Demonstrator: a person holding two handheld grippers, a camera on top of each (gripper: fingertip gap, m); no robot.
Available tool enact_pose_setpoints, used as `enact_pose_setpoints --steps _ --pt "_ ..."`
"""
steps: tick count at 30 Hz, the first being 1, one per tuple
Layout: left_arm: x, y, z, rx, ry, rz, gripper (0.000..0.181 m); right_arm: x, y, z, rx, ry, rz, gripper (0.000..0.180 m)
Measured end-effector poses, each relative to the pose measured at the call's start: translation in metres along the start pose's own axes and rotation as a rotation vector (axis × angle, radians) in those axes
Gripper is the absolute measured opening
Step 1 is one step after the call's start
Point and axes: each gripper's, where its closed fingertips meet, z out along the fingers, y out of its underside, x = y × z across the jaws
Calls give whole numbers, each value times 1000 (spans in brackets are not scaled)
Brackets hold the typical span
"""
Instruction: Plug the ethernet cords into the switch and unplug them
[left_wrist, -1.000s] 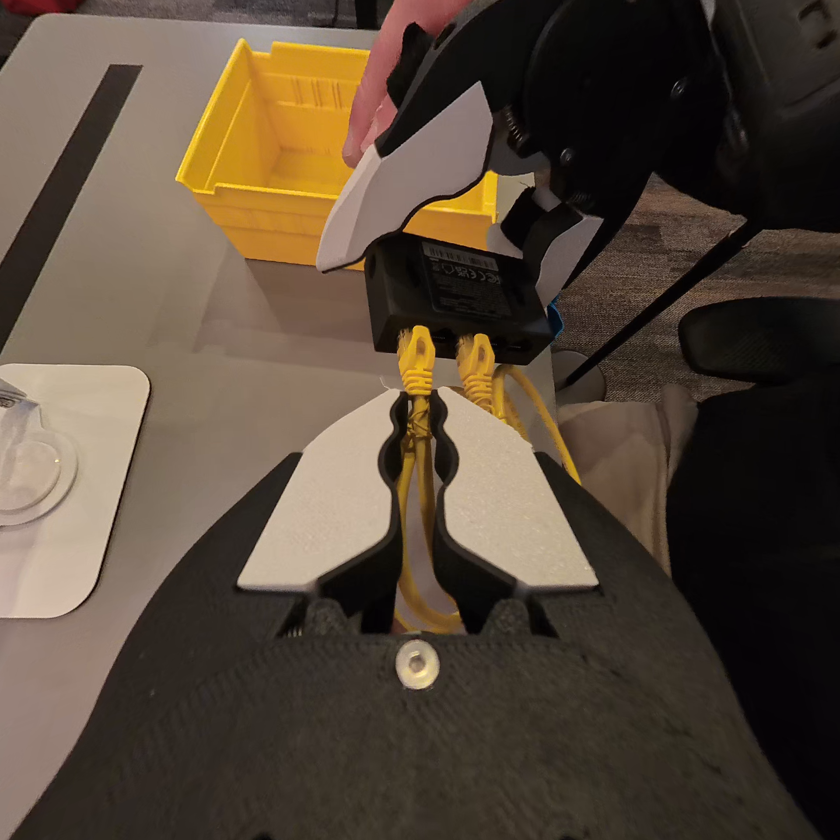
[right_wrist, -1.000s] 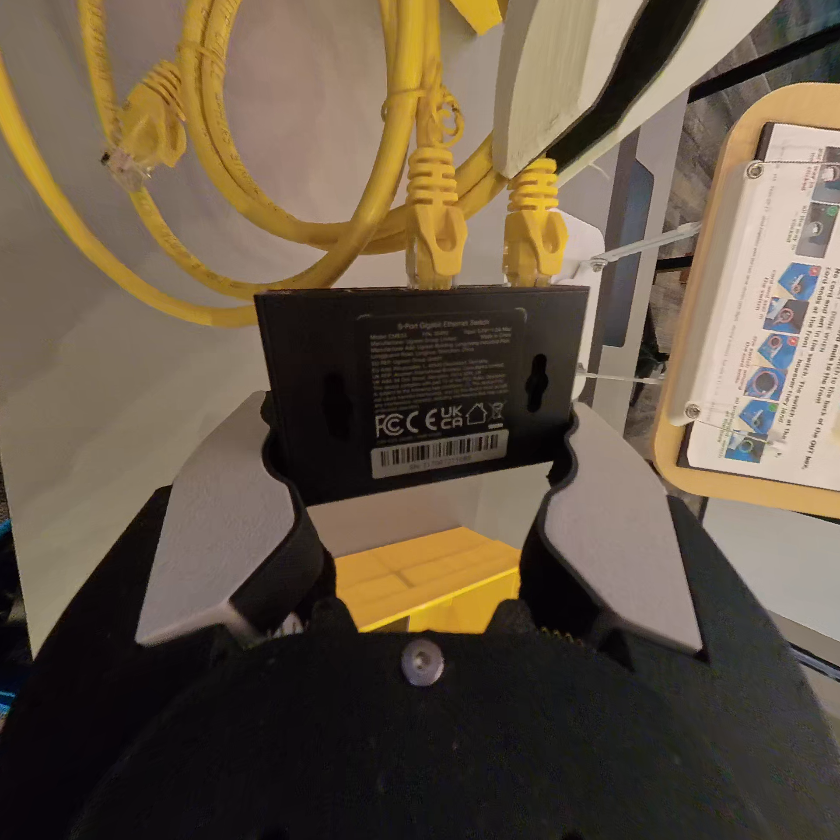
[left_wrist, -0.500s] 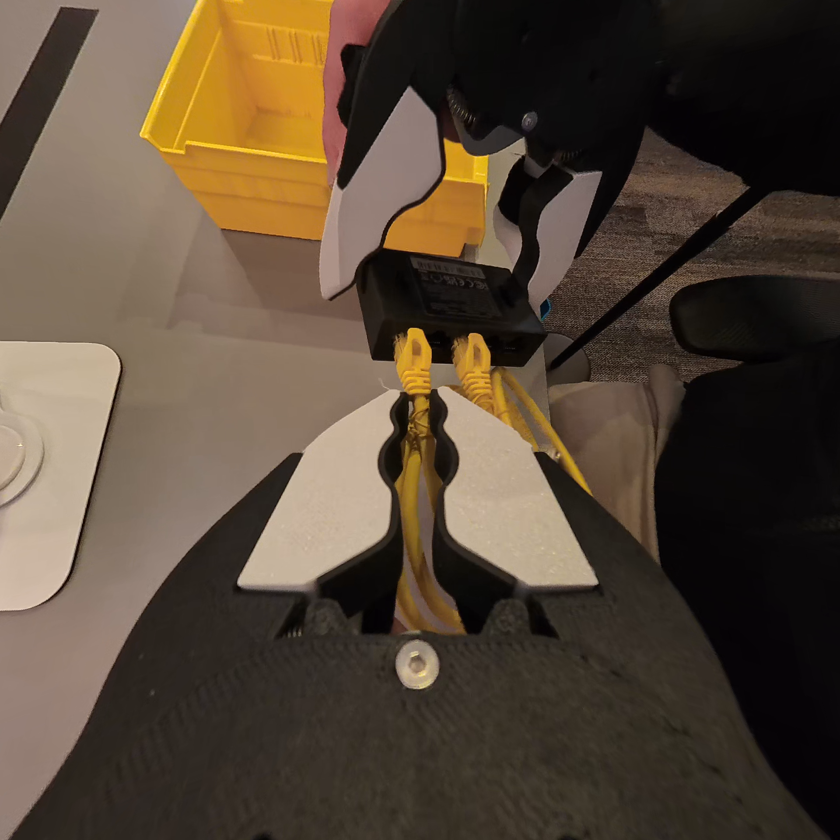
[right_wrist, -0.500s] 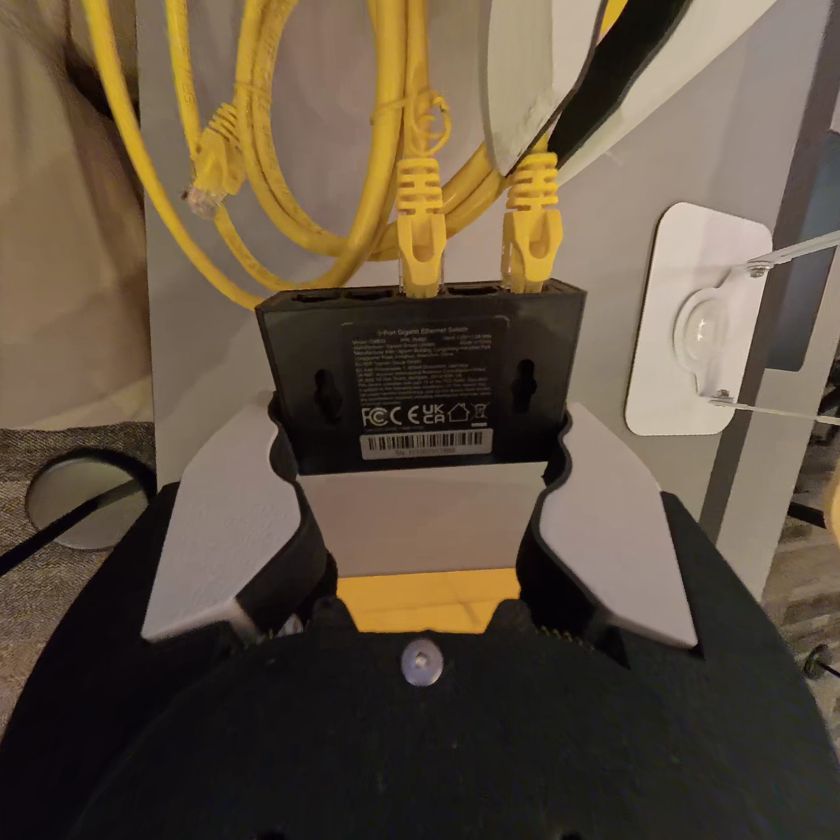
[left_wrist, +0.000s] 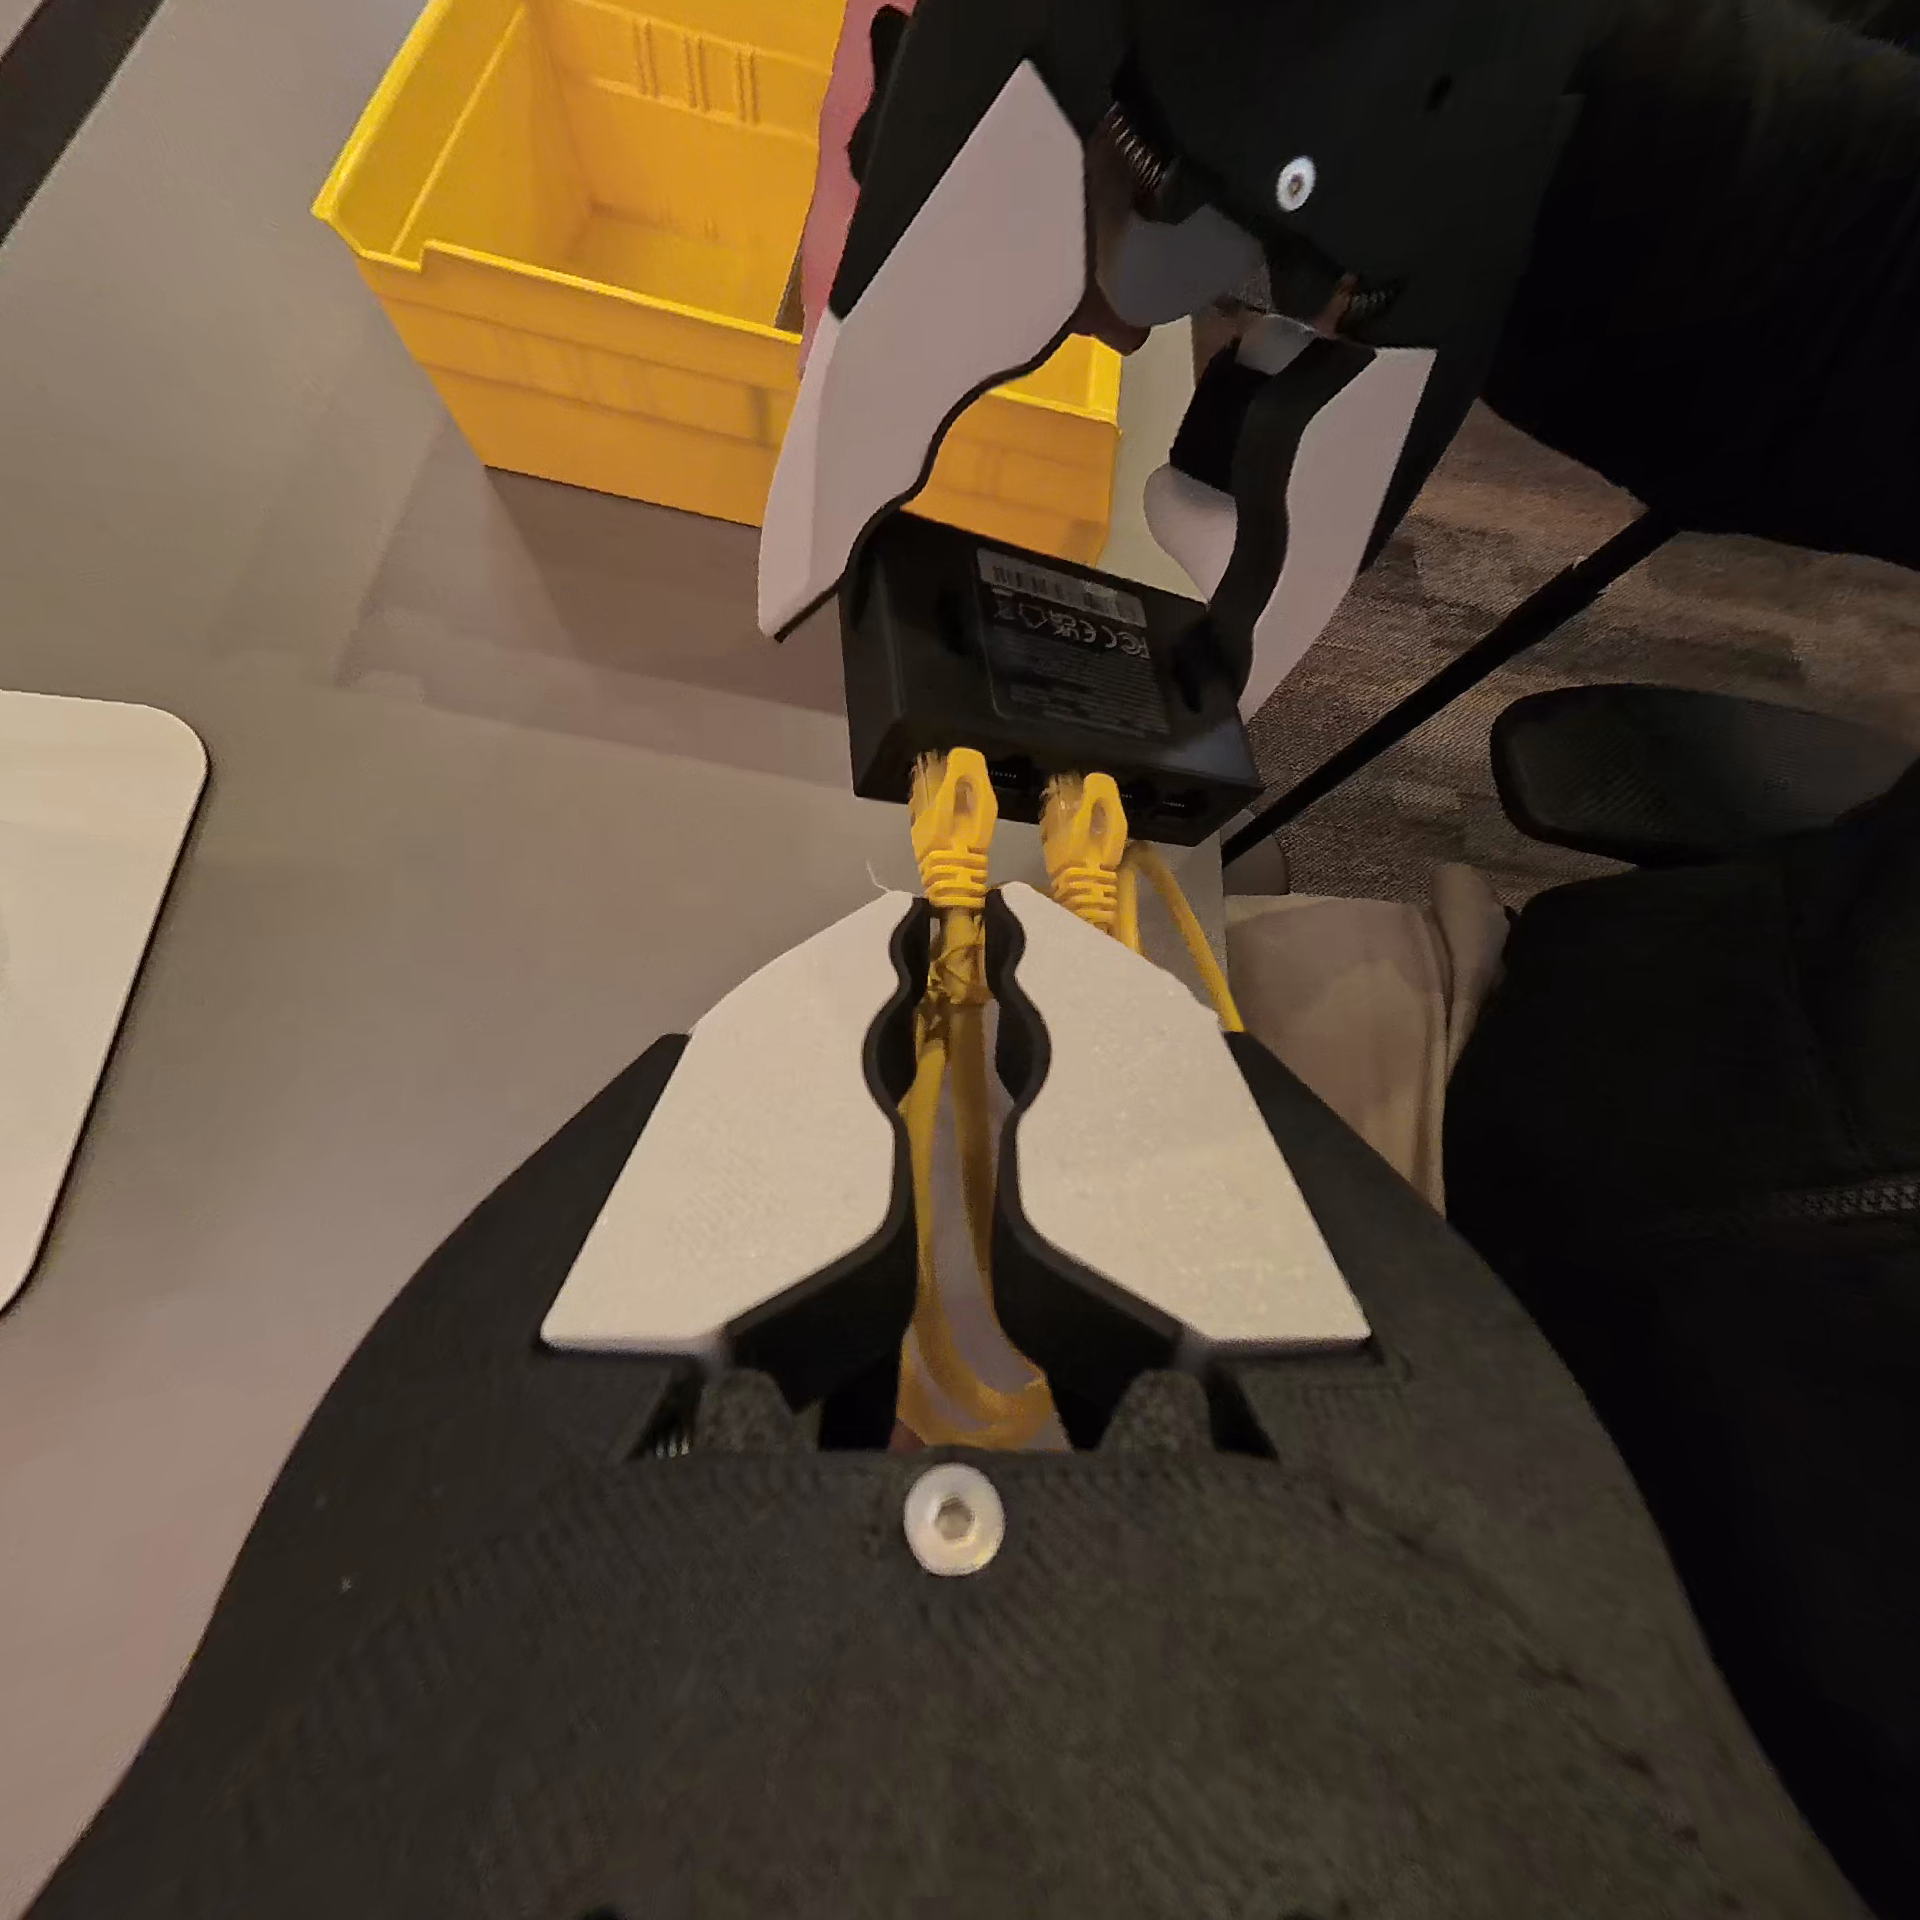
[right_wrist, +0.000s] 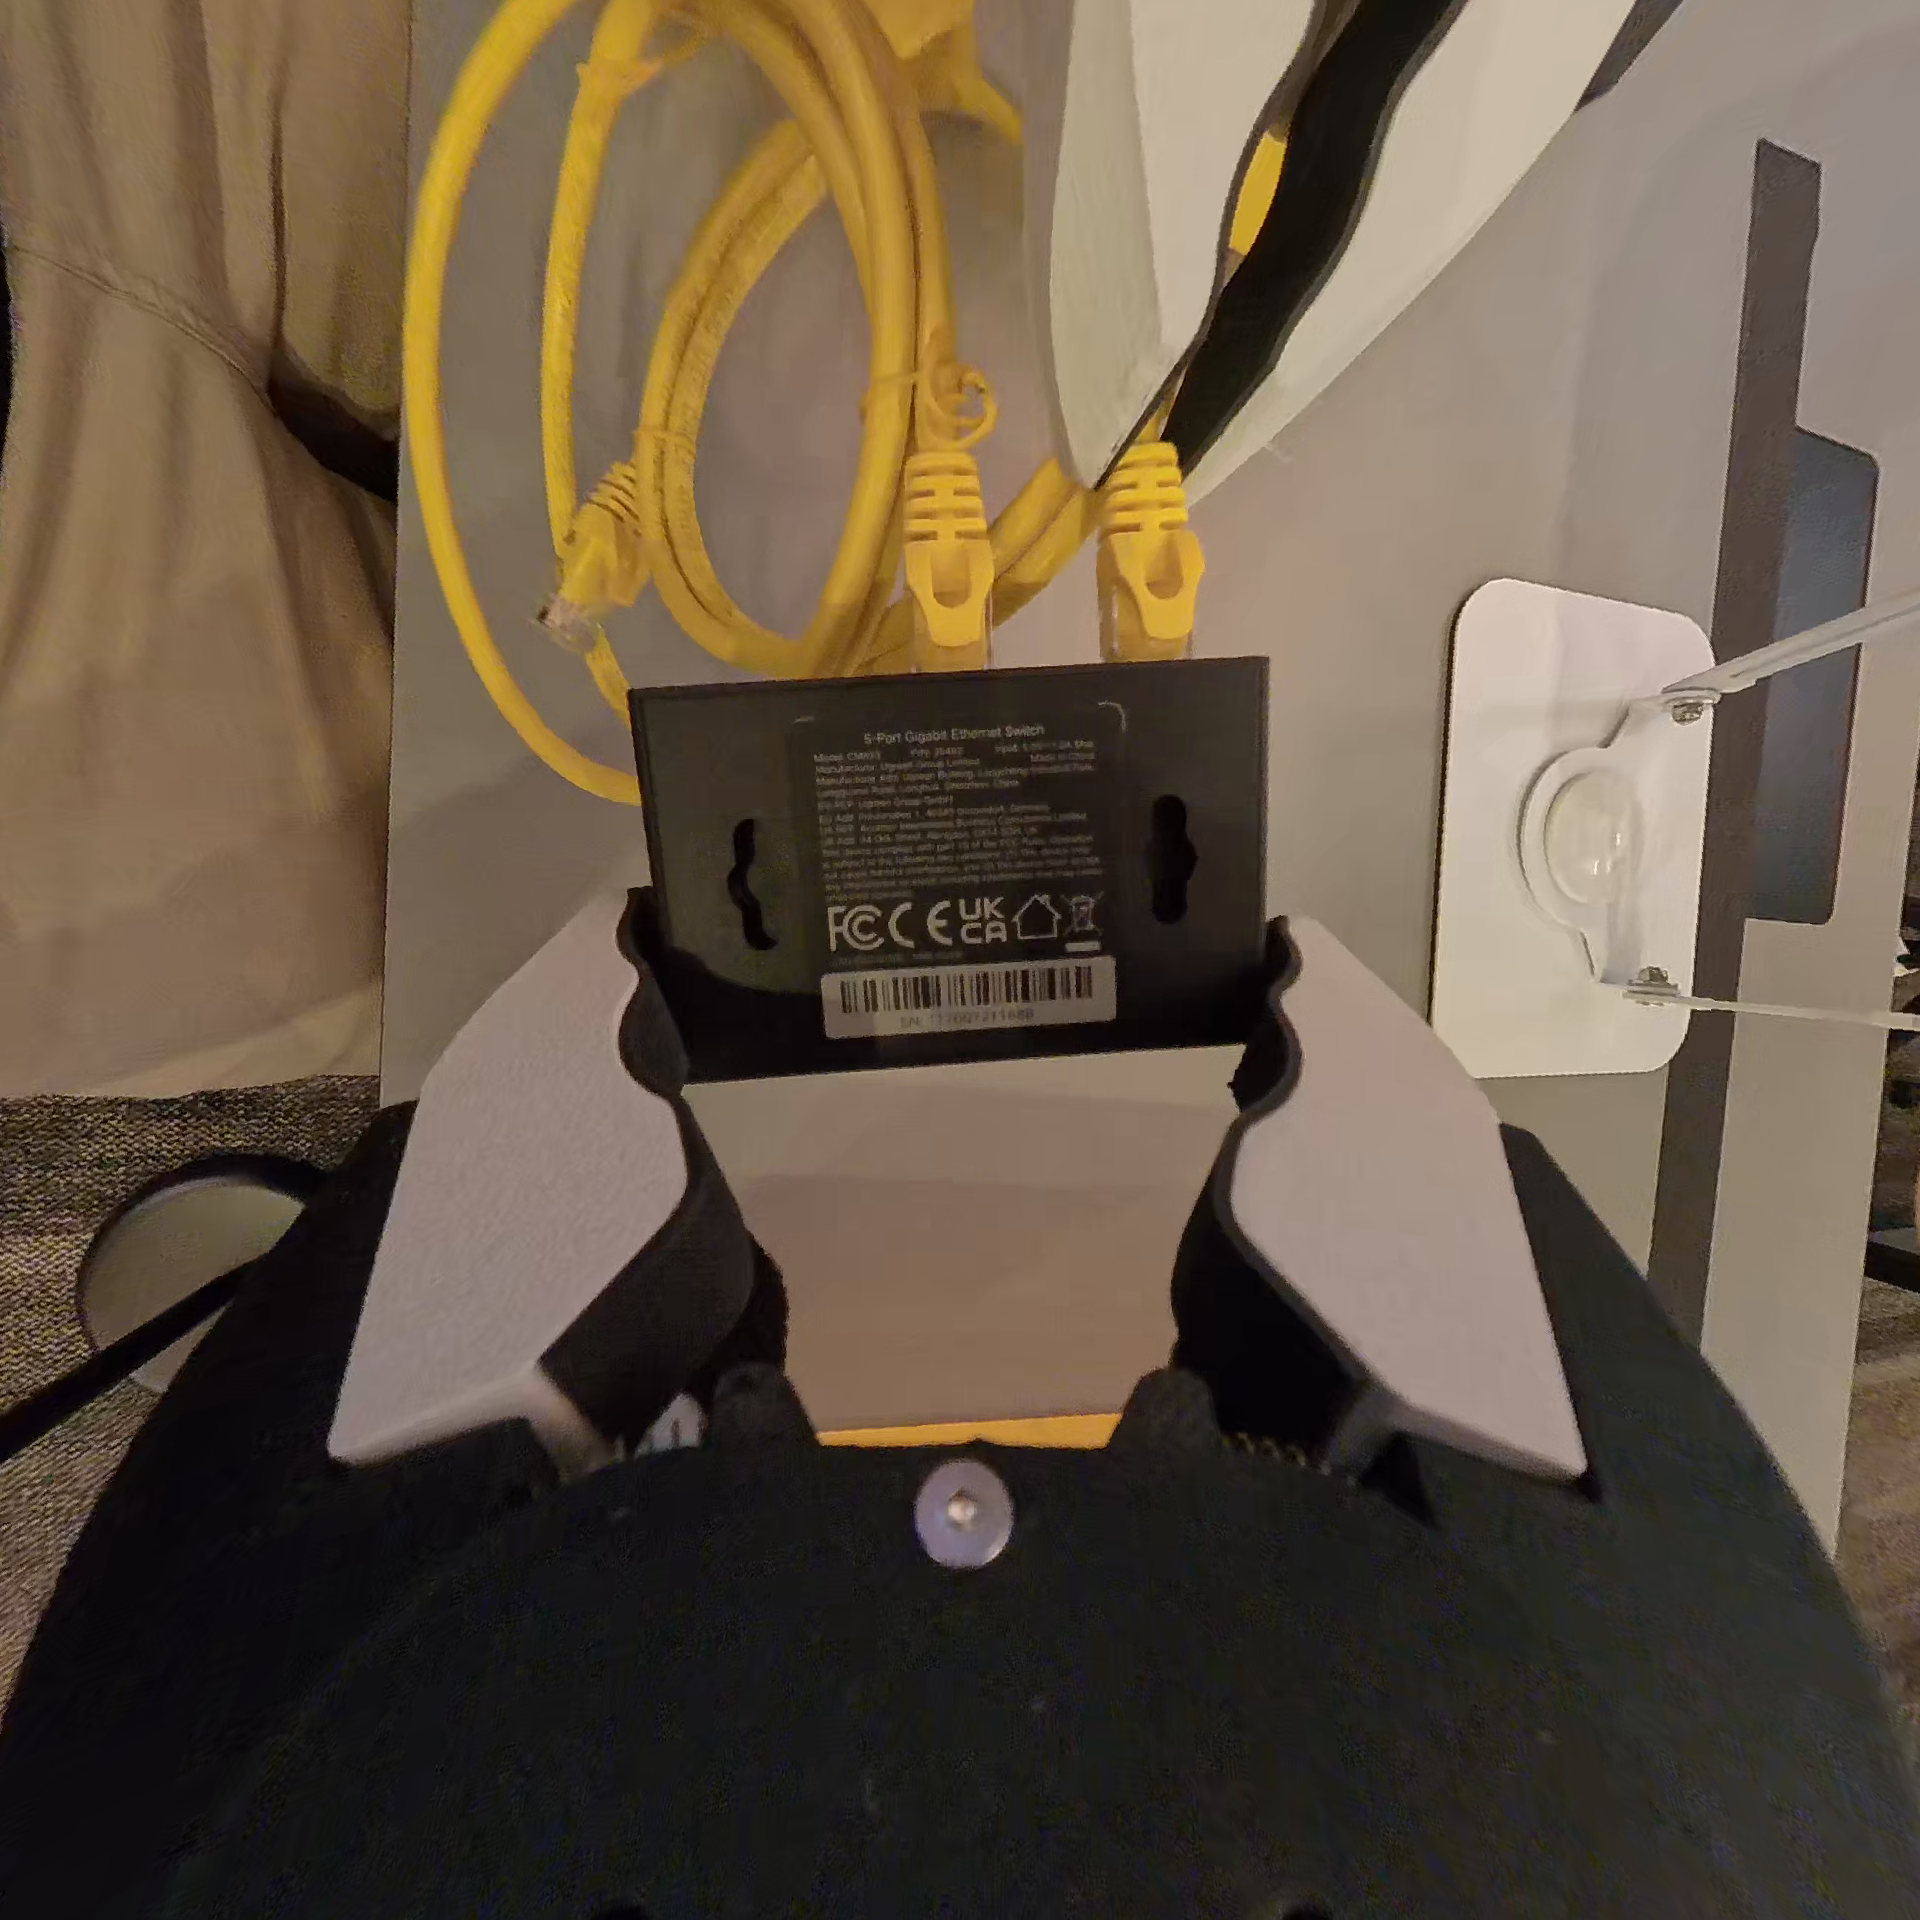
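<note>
Right gripper (right_wrist: 956, 997) clamped on black ethernet switch (right_wrist: 951, 831) at side edges, label face to camera, held above grey bench (left_wrist: 416, 987). Two yellow plugs seated in ports at switch's 12 o'clock edge; third plug (right_wrist: 587, 571) dangling free at 10 o'clock. Left gripper (left_wrist: 956, 914) pinched narrow on yellow ethernet cord (left_wrist: 951, 997) just behind plug boot (left_wrist: 951, 821). Yellow bin (left_wrist: 582, 312) at 11 o'clock in left view. Judgement: unplug step. Pull straight along port axis, keep switch steady; latch tab likely needs pressing, else plug sticks.

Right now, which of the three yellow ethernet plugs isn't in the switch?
The loose yellow plug hanging left of the black switch in the right wrist view; the other two sit in ports.
</note>
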Motion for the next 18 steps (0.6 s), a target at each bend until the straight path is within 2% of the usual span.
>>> enact_pose_setpoints --steps 5,8,12,15,18 --pt "-1 -5 -7 60 22 -40 12 -2 -1 1 26 -45 37 102" --pt "-4 1 -5 47 5 -50 9 -1 6 12 4 -31 43 101" --pt "-7 11 -2 54 -8 -84 9 -1 3 17 63 -52 90 101" --pt "-9 18 -2 72 -37 -119 20 0 -1 20 83 -45 106 101" --pt "-2 24 1 97 -137 -56 41 7 -8 17 147 -32 156 101"
